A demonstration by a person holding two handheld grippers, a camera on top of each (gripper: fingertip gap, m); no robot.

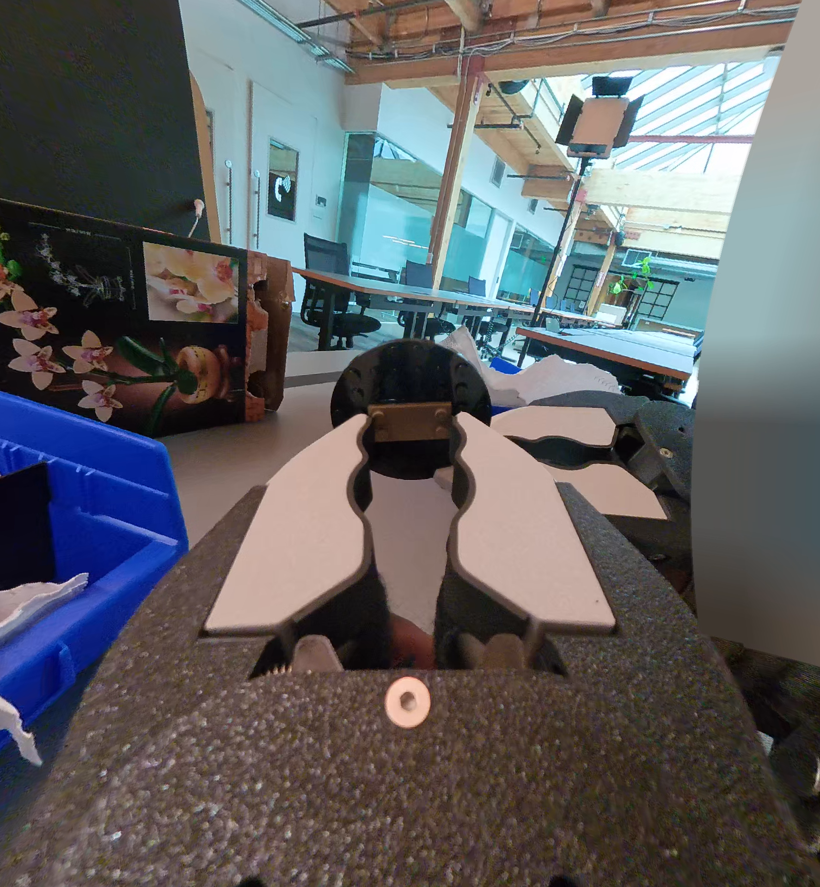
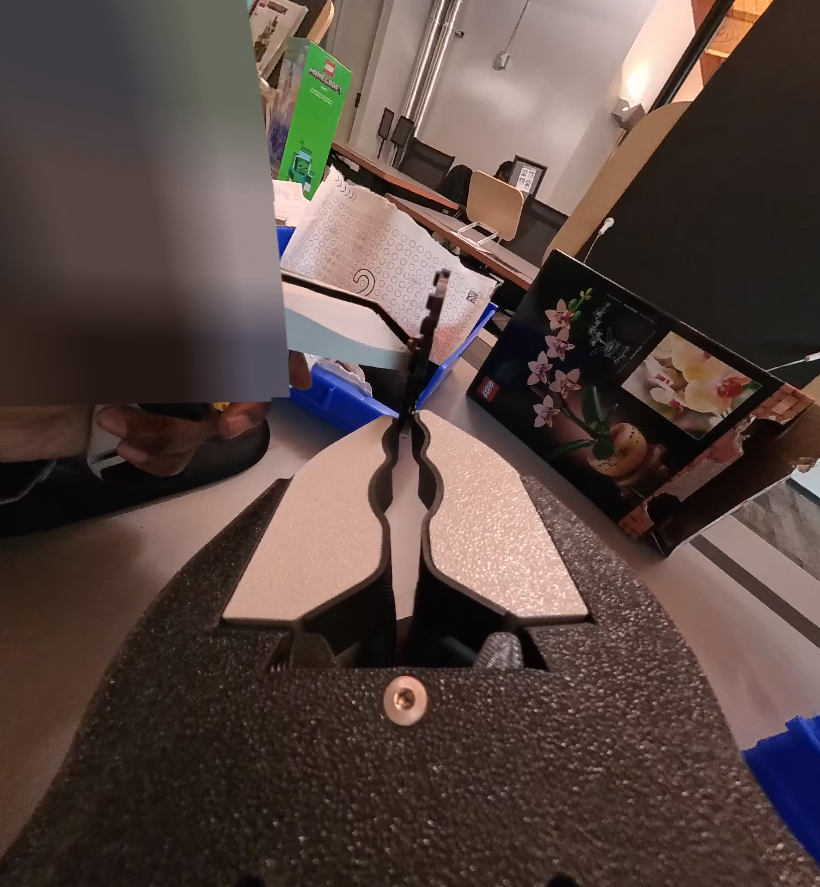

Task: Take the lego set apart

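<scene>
Your left gripper point(image 1: 410, 427) pinches the tan plate point(image 1: 410, 421) on the black round plate point(image 1: 410, 379); your right gripper point(image 2: 405, 422), nearly closed, clamps the disc's edge to brace it.

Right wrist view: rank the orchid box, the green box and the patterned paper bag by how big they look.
1. orchid box, largest, though nearest the camera.
2. patterned paper bag.
3. green box, smallest, but farther off, so true size is unsure.

Grey worktop point(image 2: 566, 605) w/ a flower-print box point(image 2: 638, 408) standing on it, blue bin point(image 1: 110, 504) beside box, 2nd blue bin point(image 2: 350, 403) w/ paper farther back.
</scene>
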